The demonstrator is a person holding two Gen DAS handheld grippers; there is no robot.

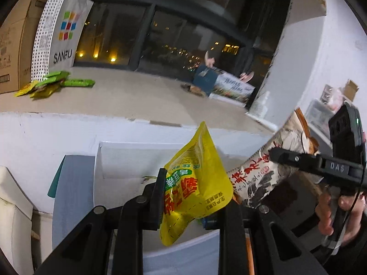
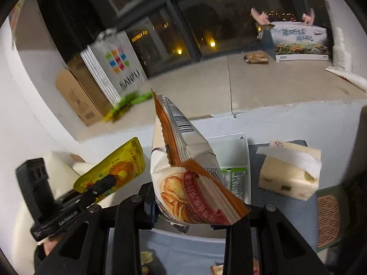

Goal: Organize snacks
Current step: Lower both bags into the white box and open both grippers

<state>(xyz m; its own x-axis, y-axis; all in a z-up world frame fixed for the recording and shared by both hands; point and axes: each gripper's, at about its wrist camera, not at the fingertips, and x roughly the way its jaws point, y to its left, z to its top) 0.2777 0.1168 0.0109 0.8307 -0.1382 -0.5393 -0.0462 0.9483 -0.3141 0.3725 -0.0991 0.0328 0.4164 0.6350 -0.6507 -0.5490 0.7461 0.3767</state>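
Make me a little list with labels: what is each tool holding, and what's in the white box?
left tool: shut on yellow pouch
right tool: shut on chip bag
white box: on the table, green packets inside
tissue pack: right of the box
floor: more green packets by a shopping bag

Both claws are showing matte black bodies with angular linkage arms, triangular cut-outs and round silver screws at the pivots. The right claw (image 1: pixel 278 154), seen from the left wrist camera, is carrying a raised "DAS" marking on its black finger rail, a boxy black camera block with a small green light glowing on it, and a thin black cable trailing by the hand (image 1: pixel 339 215) (its handle looks grey). The left claw (image 2: pixel 107 181) is showing the same black block and a lettered rail, too blurred to read.
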